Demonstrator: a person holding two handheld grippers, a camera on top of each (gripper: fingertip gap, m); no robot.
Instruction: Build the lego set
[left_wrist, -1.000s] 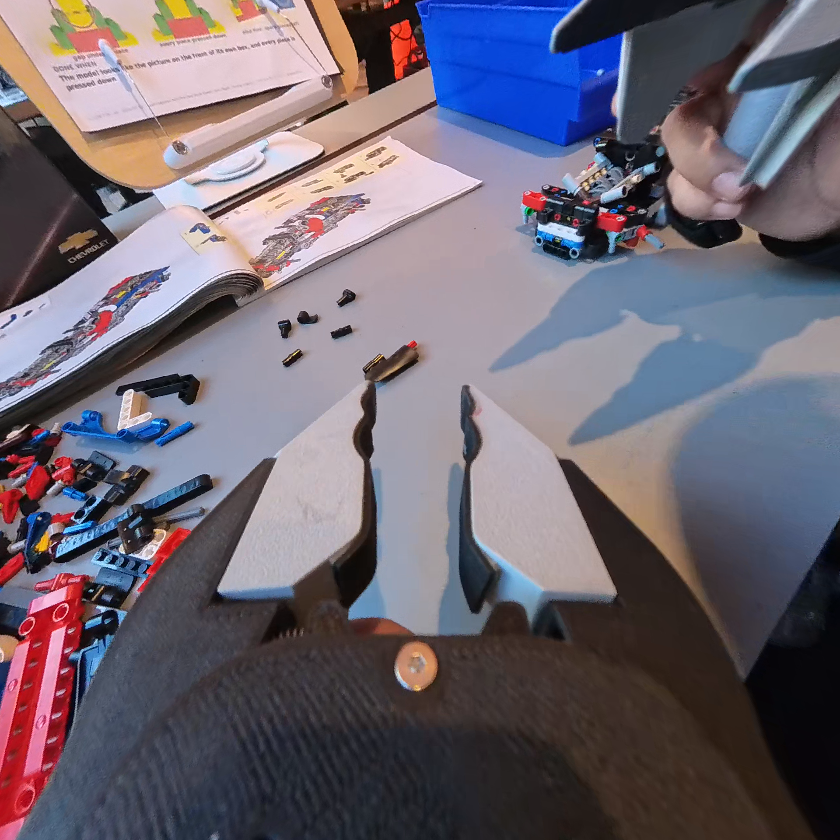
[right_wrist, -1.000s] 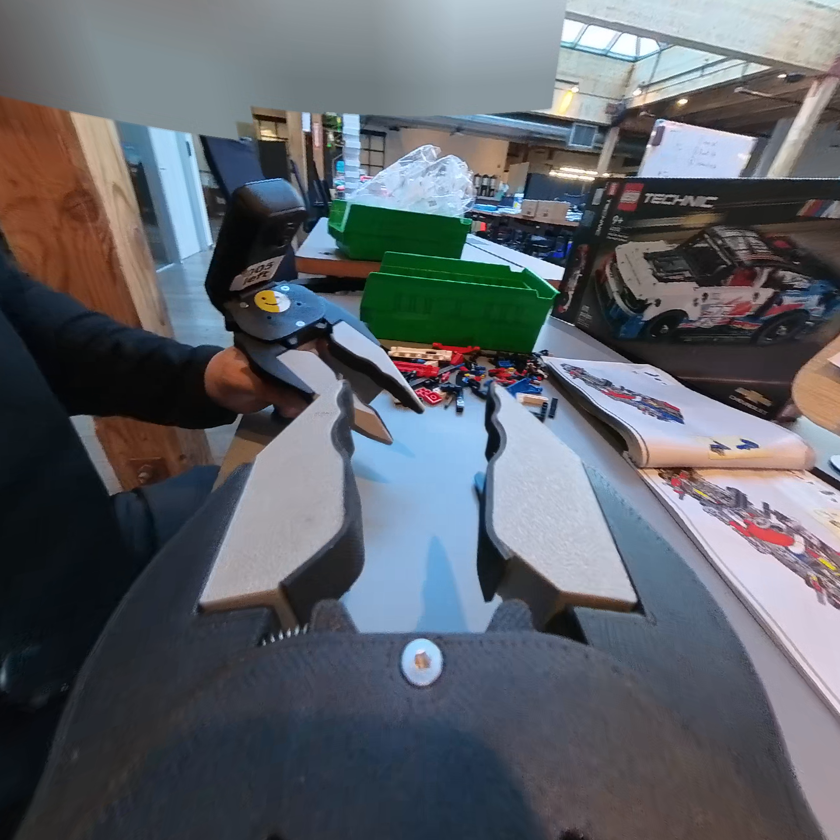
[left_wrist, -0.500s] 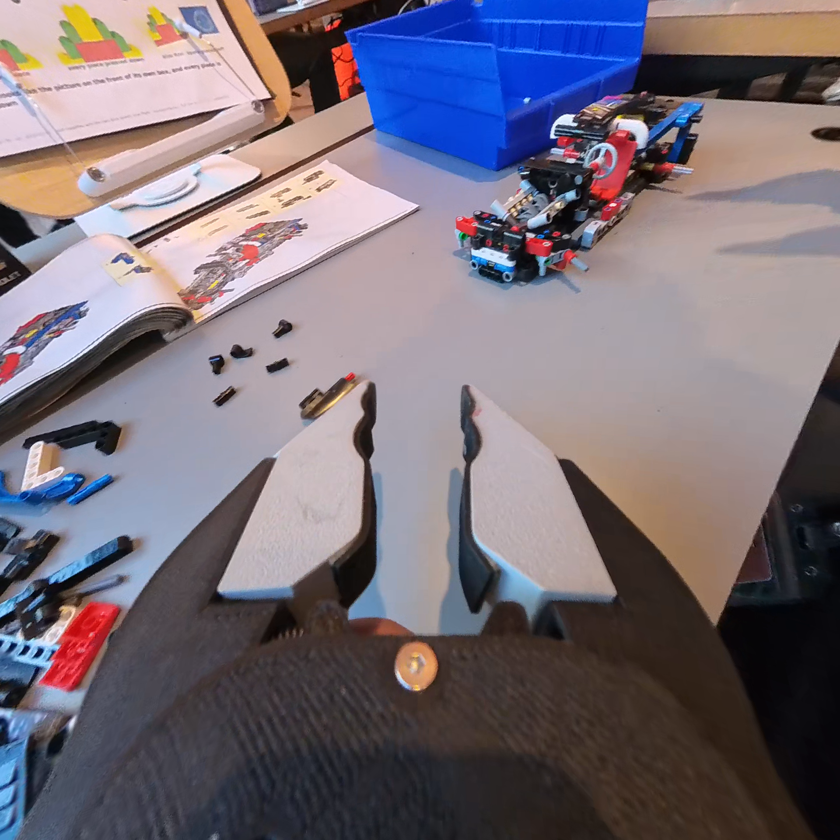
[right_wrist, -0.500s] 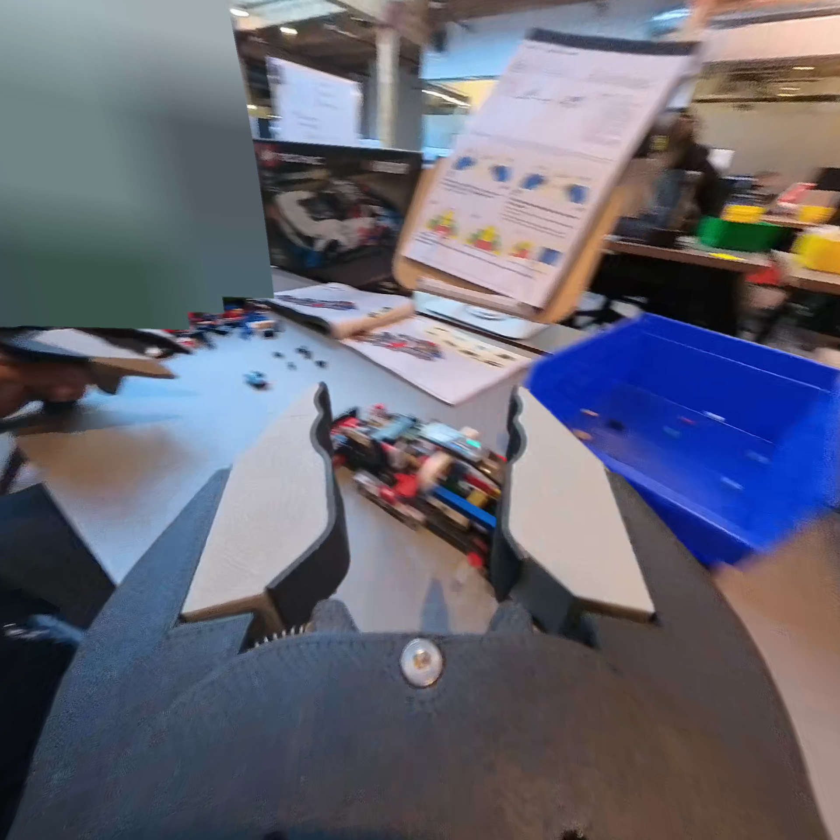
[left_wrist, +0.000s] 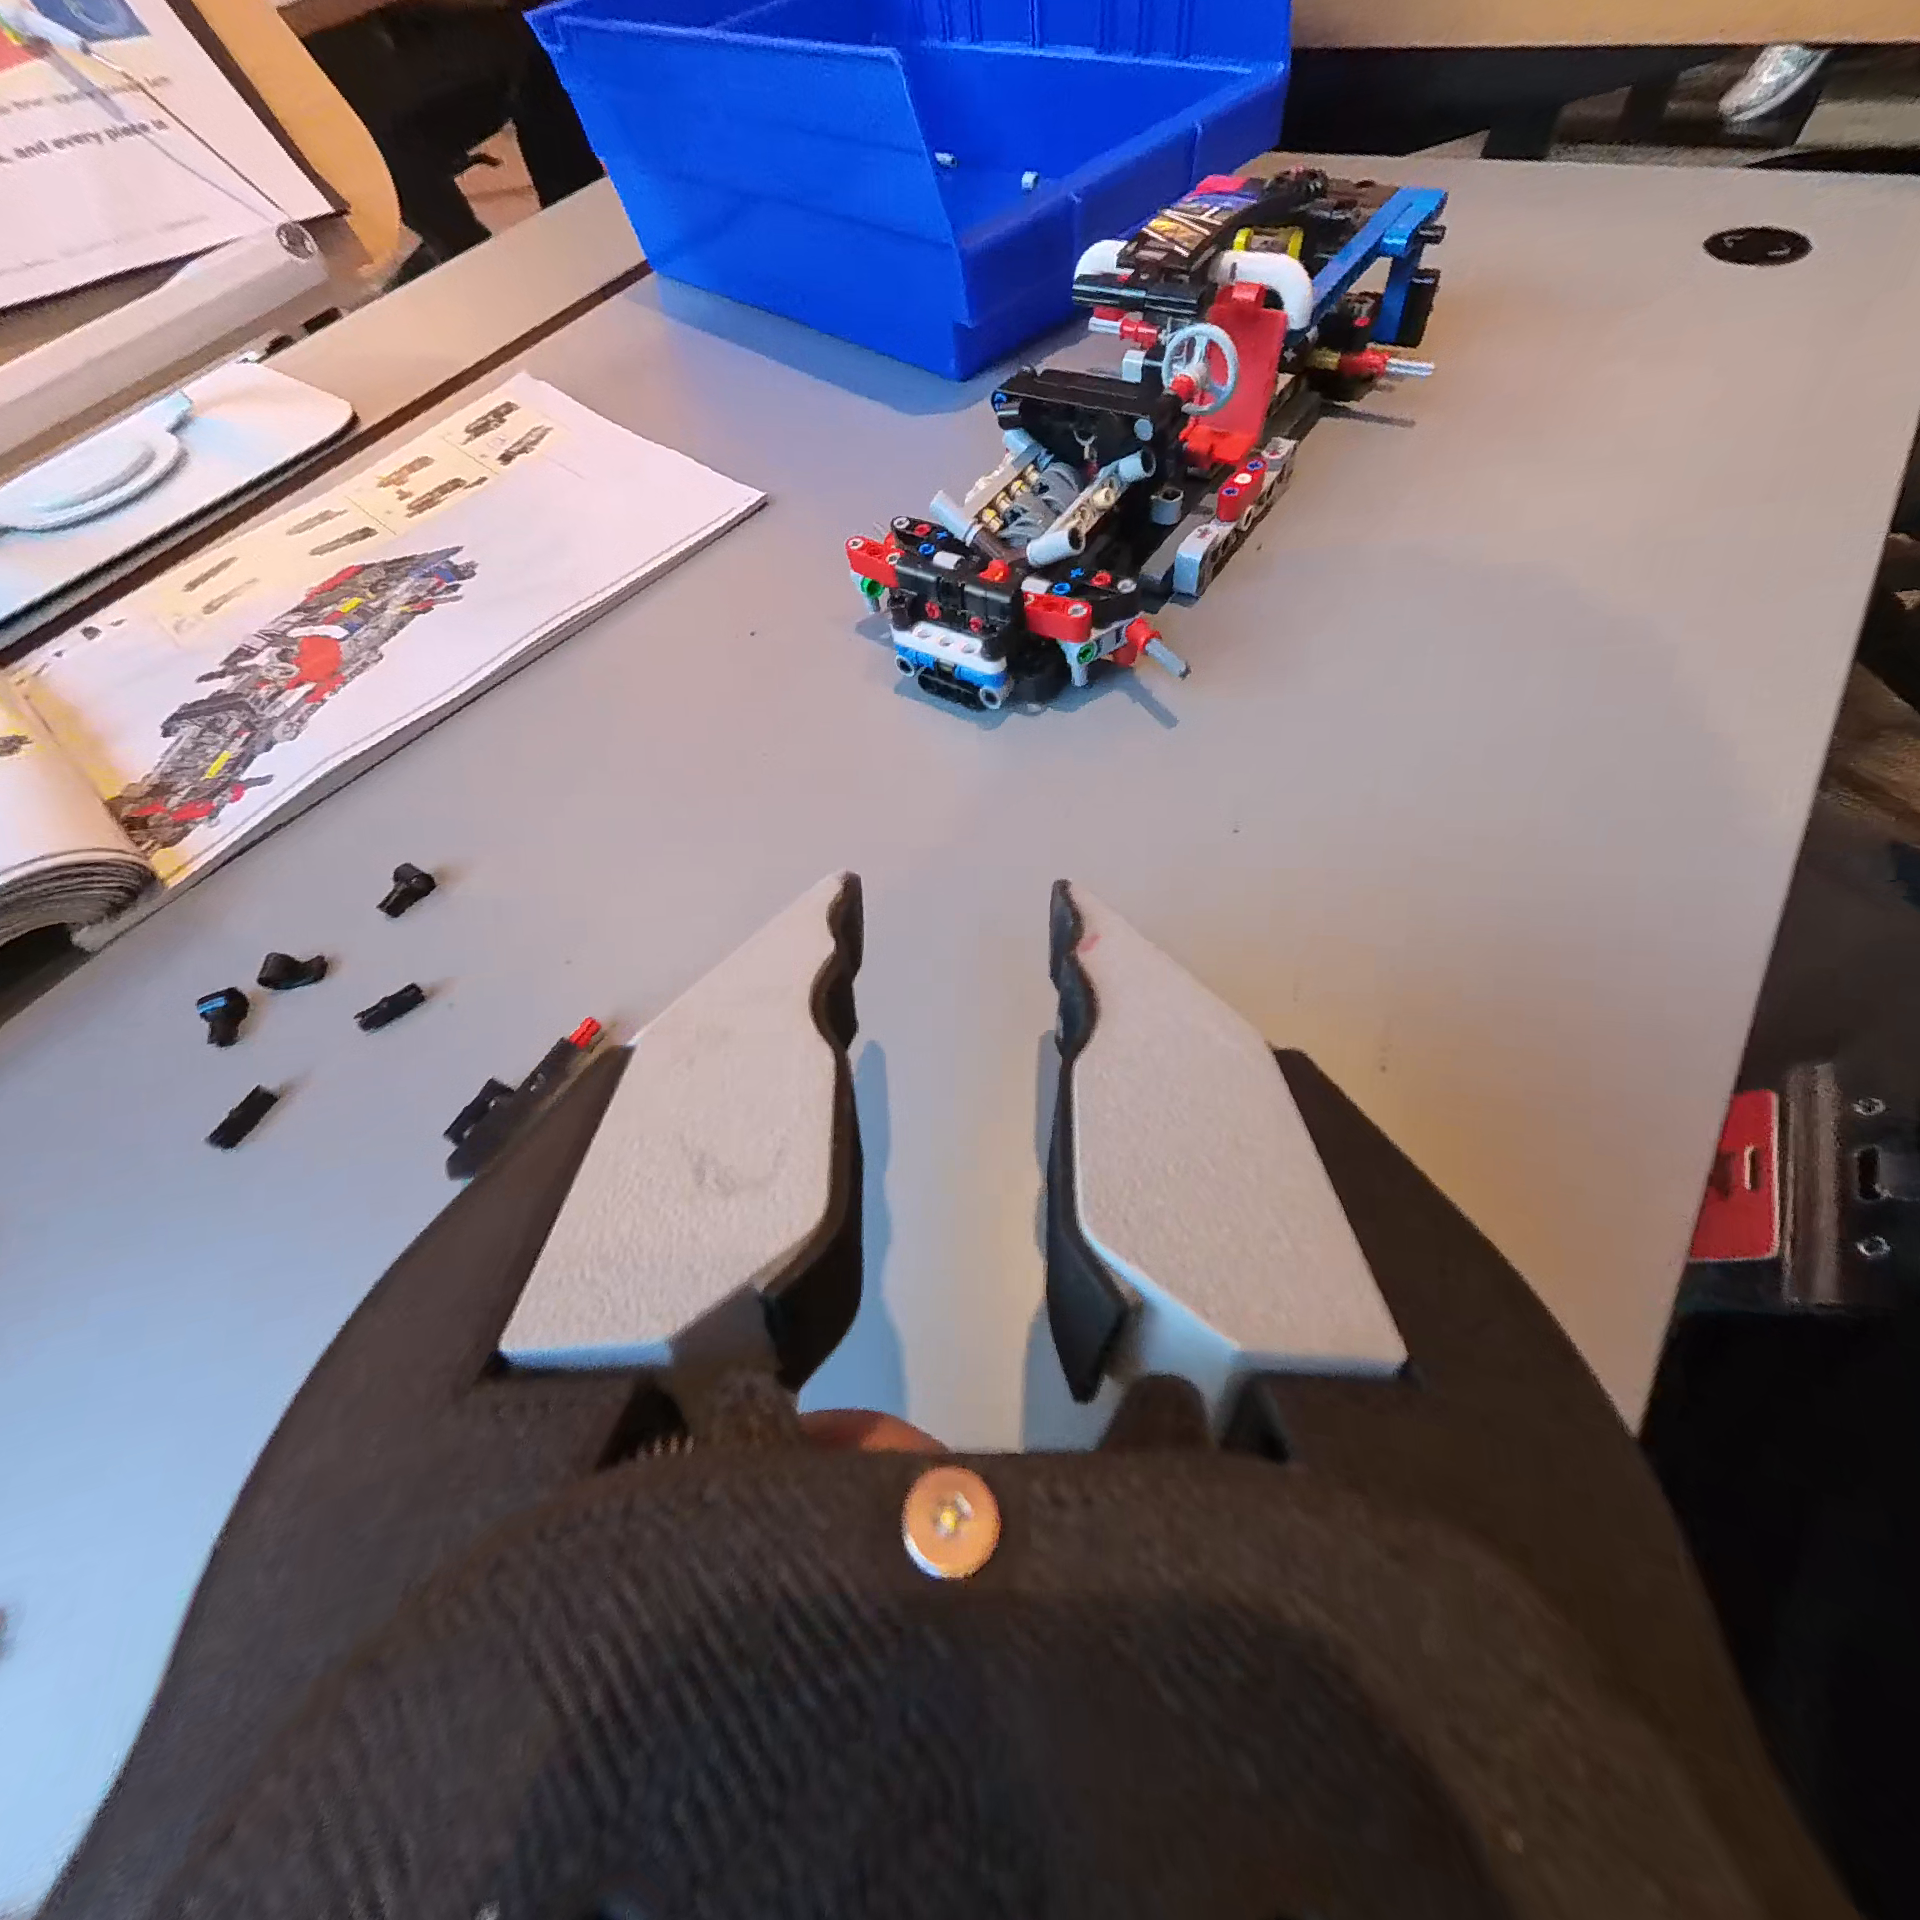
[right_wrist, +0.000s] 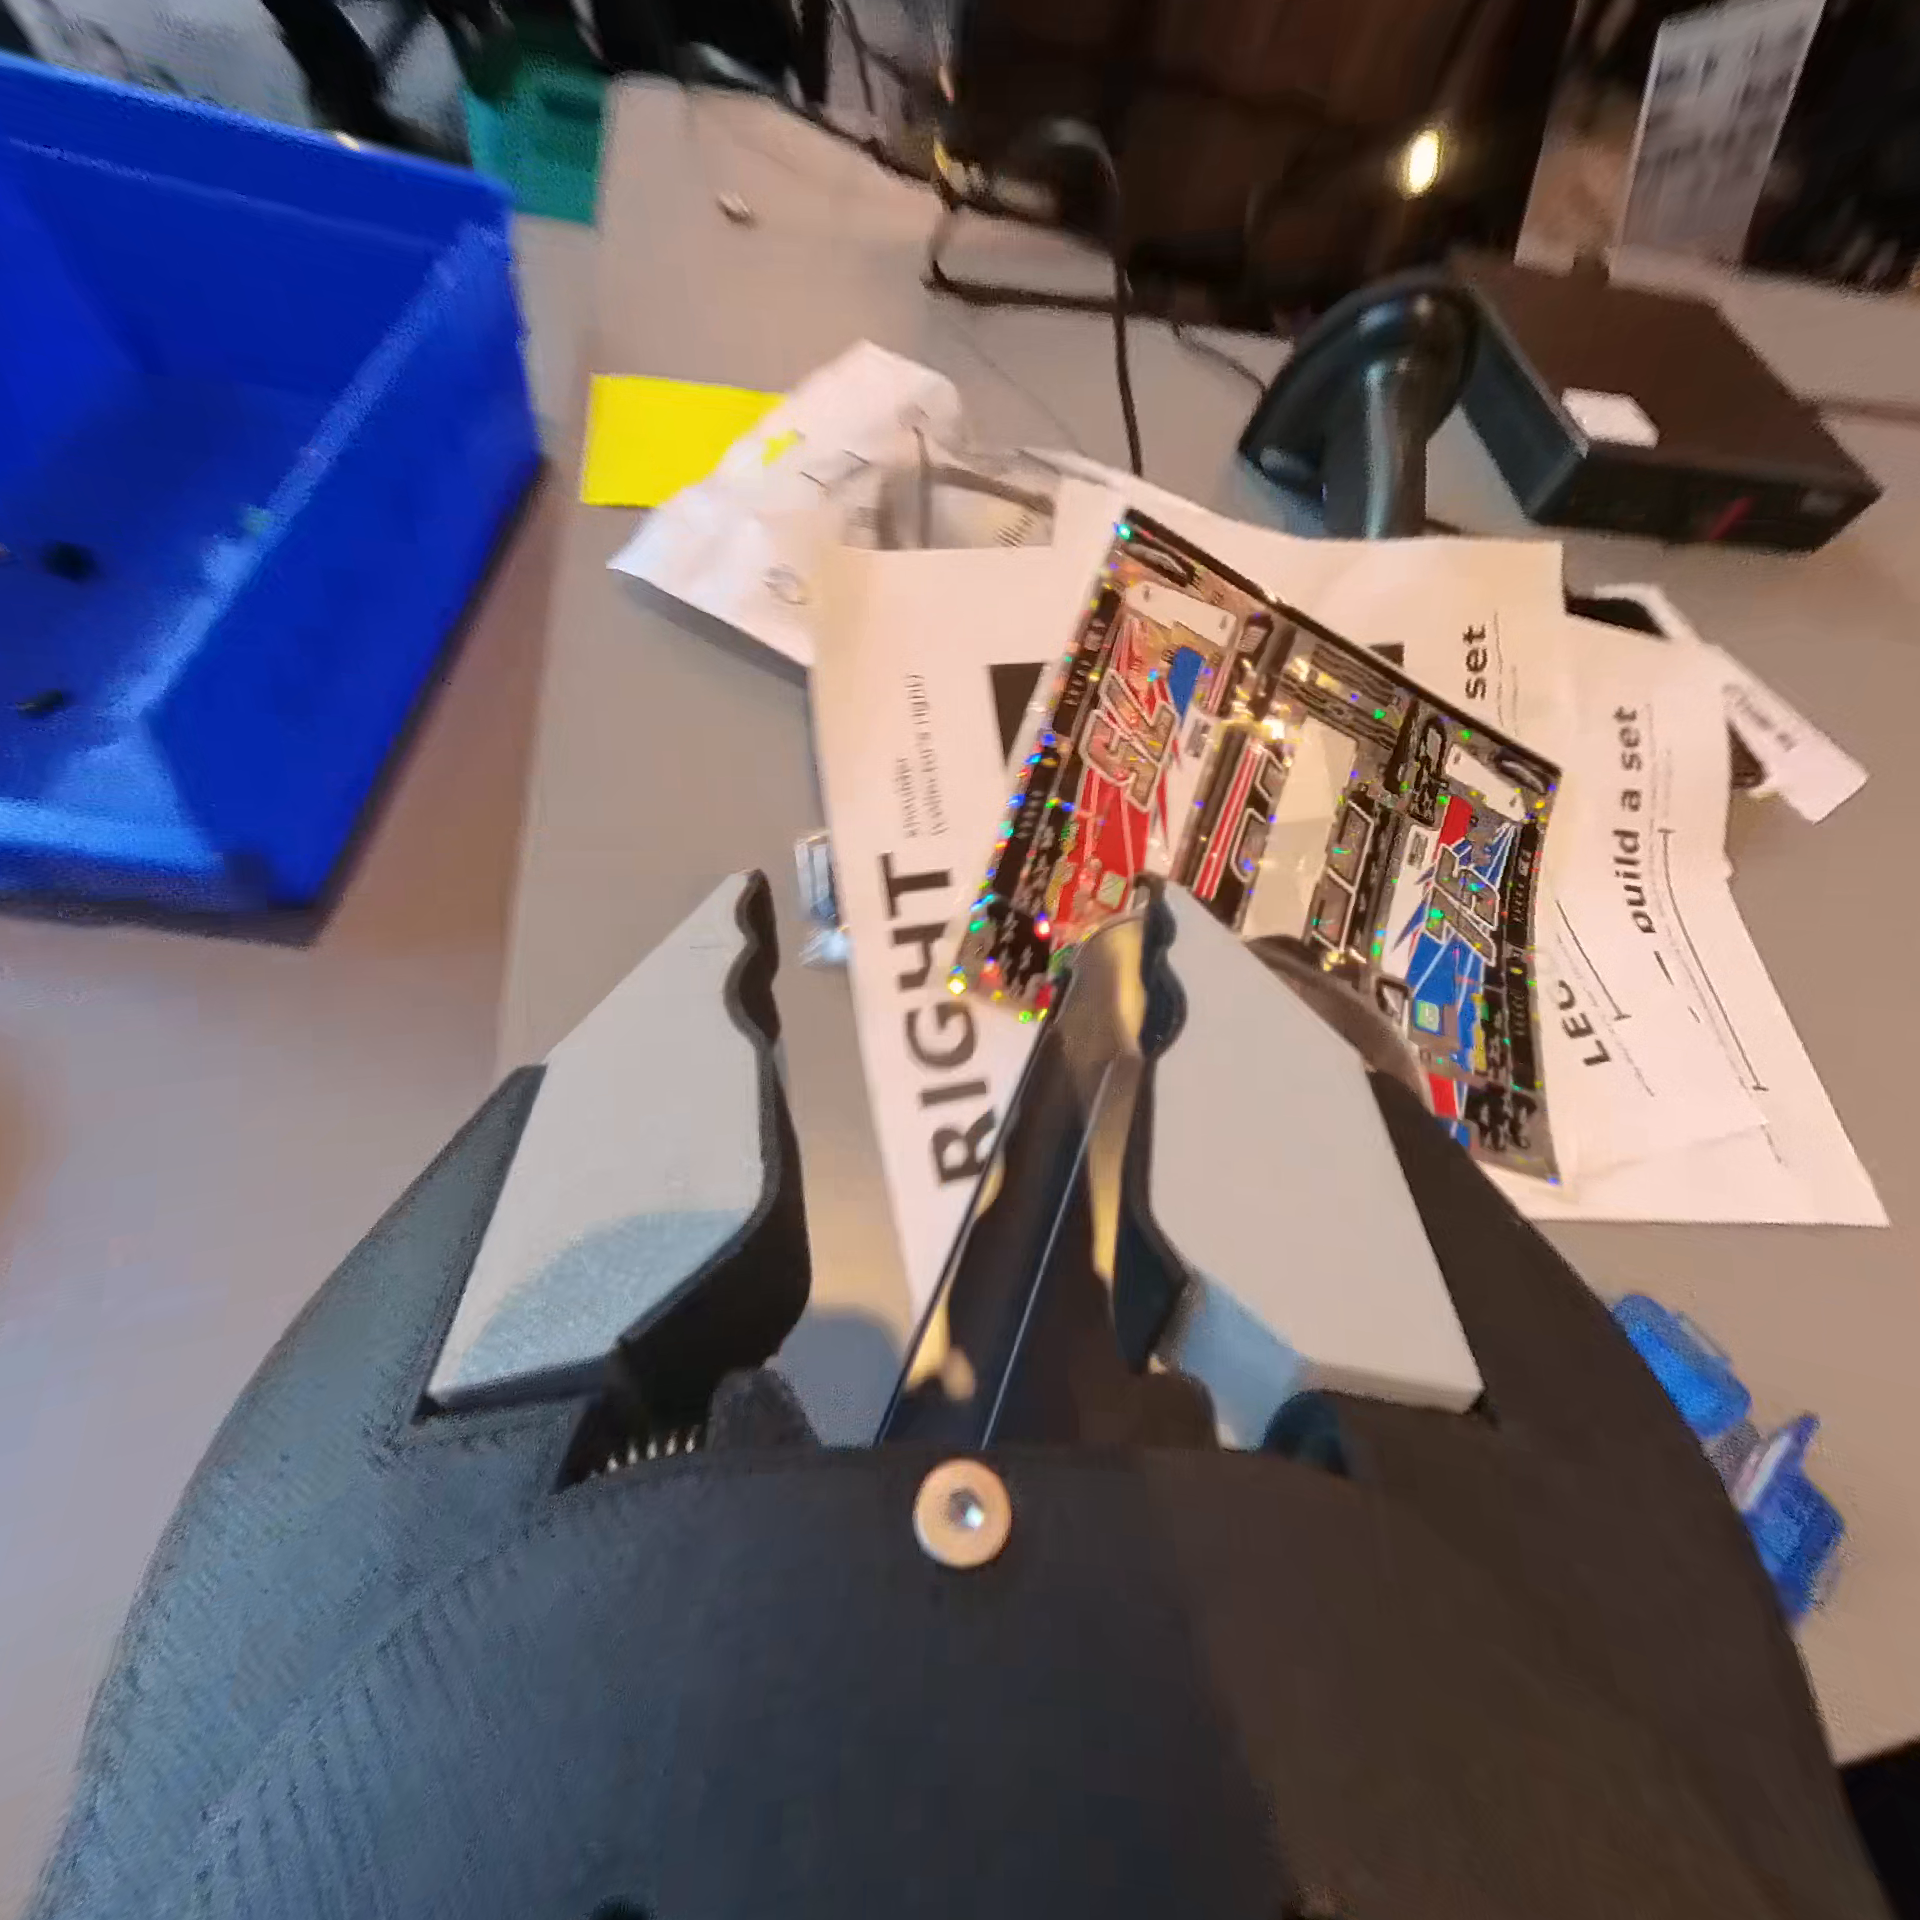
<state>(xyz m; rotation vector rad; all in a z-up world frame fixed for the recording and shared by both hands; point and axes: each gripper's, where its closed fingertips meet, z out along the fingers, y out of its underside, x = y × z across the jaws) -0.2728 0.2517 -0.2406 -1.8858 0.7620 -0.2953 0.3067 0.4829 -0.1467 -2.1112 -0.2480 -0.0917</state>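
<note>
Left gripper: fingers parted, empty, held before the car chassis.
Right gripper: fingers spread; tweezers seen between, over the sticker sheet.

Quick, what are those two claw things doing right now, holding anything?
Left gripper: open, empty, above the grey table.
Right gripper: open; a shiny sticker sheet lies against one finger.

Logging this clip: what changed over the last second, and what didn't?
The right gripper swung from facing the left gripper, past the chassis, to the sticker sheet on the papers. The left gripper turned toward the chassis. Both grippers' fingers stayed apart.
</note>
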